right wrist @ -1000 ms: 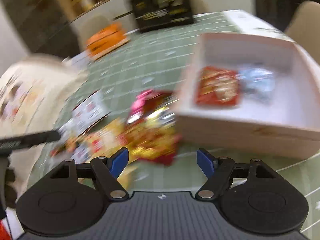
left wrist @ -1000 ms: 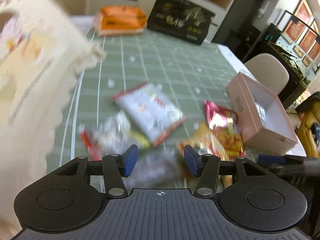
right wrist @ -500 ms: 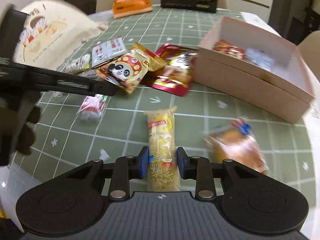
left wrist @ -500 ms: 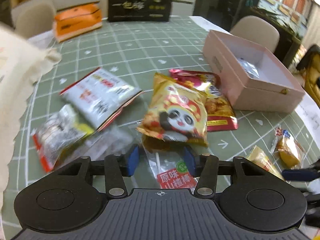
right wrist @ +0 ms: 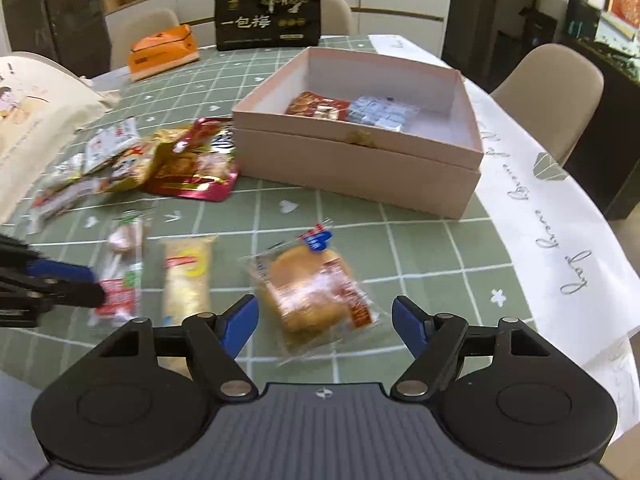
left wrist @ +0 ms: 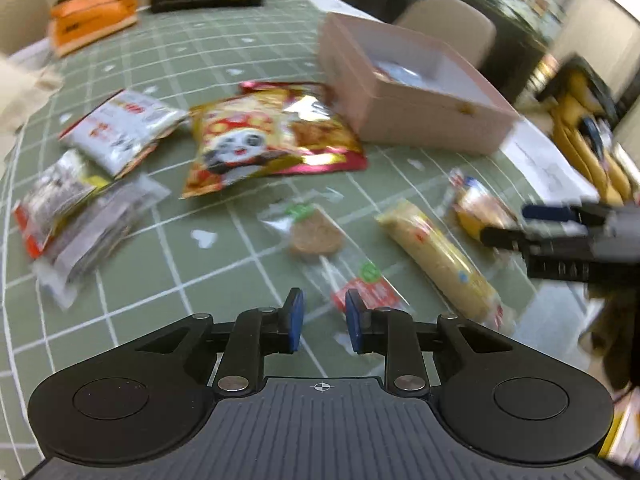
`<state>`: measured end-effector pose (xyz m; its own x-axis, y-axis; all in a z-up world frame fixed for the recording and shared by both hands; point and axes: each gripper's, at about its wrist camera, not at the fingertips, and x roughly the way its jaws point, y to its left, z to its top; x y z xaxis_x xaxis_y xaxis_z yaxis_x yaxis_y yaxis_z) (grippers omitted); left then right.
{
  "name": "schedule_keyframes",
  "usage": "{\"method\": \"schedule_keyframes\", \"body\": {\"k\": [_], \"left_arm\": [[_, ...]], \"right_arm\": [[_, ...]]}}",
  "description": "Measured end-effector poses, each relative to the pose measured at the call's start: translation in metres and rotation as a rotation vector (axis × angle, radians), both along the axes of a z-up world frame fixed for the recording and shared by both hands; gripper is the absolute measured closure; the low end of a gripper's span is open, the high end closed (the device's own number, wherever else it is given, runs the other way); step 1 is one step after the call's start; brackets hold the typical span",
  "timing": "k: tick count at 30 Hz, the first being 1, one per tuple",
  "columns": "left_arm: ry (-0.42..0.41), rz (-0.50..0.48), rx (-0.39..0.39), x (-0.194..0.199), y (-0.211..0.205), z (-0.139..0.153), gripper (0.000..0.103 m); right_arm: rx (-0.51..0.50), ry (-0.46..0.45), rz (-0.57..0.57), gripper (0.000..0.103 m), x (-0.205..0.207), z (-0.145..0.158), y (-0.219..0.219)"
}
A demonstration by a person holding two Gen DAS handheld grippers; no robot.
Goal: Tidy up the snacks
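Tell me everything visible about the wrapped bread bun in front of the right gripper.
The bread bun is a golden-brown roll sealed in a clear, crinkly plastic wrapper with a blue and red printed end and a red label along one side. It lies flat on the green checked tablecloth, angled, apart from the long yellow snack stick beside it. The right gripper is open, its blue pads either side of the bun; whether they touch it is unclear.

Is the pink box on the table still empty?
No, in the right wrist view the pink box already holds a red snack packet and a silvery blue packet.
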<state>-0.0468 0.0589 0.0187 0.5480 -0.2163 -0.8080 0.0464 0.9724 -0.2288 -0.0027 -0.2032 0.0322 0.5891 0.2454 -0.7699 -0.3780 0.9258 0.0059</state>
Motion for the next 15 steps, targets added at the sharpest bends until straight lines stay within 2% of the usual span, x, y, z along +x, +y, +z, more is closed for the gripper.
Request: {"method": "schedule_keyframes", "body": {"k": [3, 6, 8, 10, 15], "left_arm": [[-0.016, 0.073, -0.070, 0.011, 0.008, 0.005, 0.073], [-0.032, 0.084, -0.074, 0.029, 0.002, 0.010, 0.073], [-0.023, 0.050, -0.047, 0.042, -0.011, 0.007, 0.073], [-0.050, 0.005, 0.014, 0.048, -0.025, 0.008, 0.071], [-0.047, -0.035, 0.151, 0.035, -0.029, 0.010, 0.071]], "right_arm": [[0.012, 0.000, 0.009, 0.029, 0.007, -0.007, 0.007], [0.008, 0.002, 0.026, 0.029, 0.010, -0.009, 0.012], [-0.003, -0.007, 0.031, 0.029, 0.011, -0.011, 0.016], [-0.005, -0.005, 0.037, 0.028, 0.013, -0.013, 0.017], [-0.013, 0.014, 0.054, 0.025, 0.020, -0.019, 0.015]]}}
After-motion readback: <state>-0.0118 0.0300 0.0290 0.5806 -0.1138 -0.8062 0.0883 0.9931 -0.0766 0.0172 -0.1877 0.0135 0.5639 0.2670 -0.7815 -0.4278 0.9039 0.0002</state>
